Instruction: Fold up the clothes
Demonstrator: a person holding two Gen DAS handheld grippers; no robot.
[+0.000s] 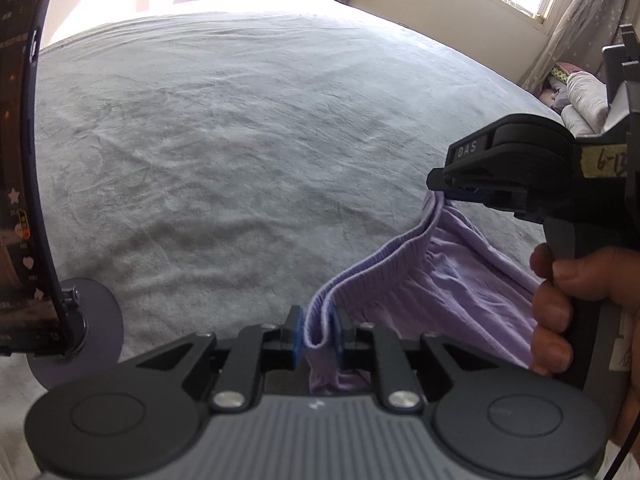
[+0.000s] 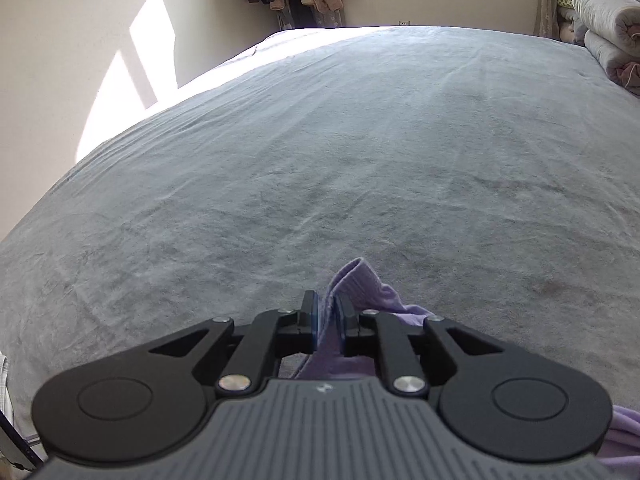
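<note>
Your left gripper [image 1: 319, 334] pinches the lilac garment's [image 1: 448, 276] elastic waistband at six o'clock. Your right gripper [image 1: 460, 190] clamps the same band toward three o'clock, above the grey bedspread [image 1: 224, 152].

White letters "DAS" are showing on the right gripper [image 1: 460, 188]; a tape label [image 1: 604, 162] on it is reading "6-1", cut off. Phone [image 1: 18, 184] screen text is illegible.
</note>
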